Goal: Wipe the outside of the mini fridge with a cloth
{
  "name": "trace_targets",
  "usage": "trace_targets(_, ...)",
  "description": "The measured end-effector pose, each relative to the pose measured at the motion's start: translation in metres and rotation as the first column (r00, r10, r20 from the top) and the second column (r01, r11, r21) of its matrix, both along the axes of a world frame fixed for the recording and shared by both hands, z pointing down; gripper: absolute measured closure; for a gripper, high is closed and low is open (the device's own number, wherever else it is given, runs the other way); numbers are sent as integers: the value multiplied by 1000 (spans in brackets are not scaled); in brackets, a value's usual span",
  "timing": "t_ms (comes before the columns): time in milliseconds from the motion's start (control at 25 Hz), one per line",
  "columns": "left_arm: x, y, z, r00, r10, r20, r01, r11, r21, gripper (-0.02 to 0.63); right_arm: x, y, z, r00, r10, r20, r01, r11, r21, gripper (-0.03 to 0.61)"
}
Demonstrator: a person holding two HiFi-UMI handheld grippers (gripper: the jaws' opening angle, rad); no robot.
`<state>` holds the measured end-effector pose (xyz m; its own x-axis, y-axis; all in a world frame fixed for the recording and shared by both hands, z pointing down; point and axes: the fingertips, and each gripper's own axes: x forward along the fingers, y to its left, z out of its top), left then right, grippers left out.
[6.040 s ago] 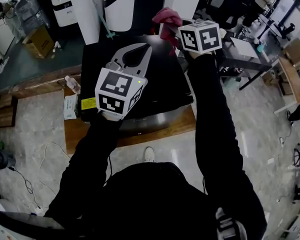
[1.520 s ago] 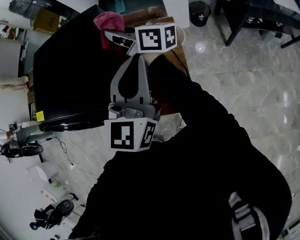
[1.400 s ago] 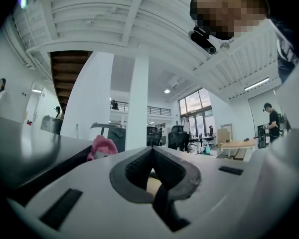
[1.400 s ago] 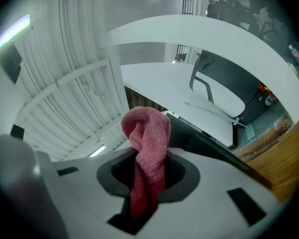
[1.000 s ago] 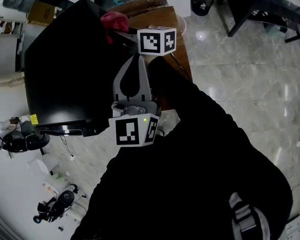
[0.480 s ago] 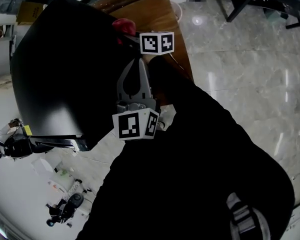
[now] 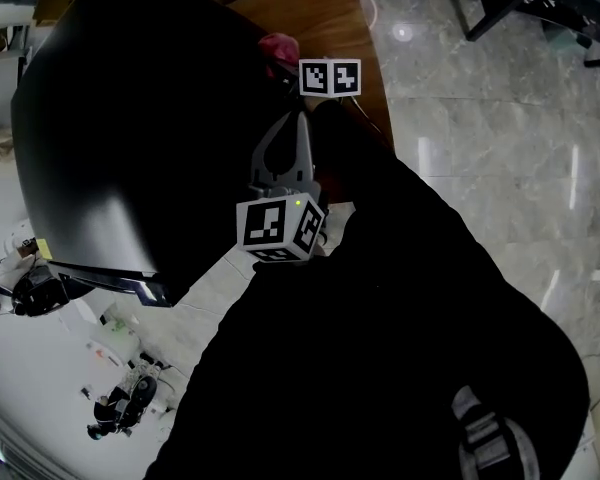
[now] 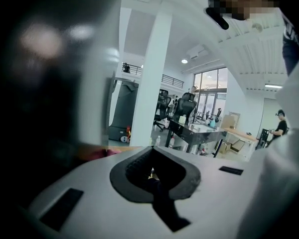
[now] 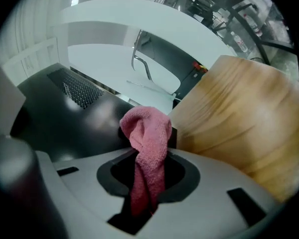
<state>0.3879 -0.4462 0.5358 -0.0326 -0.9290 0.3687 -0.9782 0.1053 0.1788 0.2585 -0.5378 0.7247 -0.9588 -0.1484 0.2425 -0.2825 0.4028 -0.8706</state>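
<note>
While right gripper (image 9: 148, 158) clamps cloth (image 9: 145, 128) beside mini fridge (image 7: 130, 118) | left gripper (image 8: 152, 151) jaws together

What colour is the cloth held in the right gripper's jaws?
Pinkish red; the cloth shows best in the right gripper view.

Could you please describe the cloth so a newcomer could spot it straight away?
Find the big black mini fridge beside the wooden surface. At its edge, the jaws of the right gripper pinch a small bunched cloth. It is the only pink, fuzzy thing among black, grey and wood.
</note>
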Motion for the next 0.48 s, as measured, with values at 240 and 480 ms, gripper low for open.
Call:
trace_targets(240,2,10,10,1000,5,-19,-5,1000,-21,607,1,3,44,990,-19,-143,14,999,-31,494)
trace_targets(480,9,16,7,995,50,-87,-51,999,-12,607,11,-9,46,975,8,-223,-13,1000,-20,493)
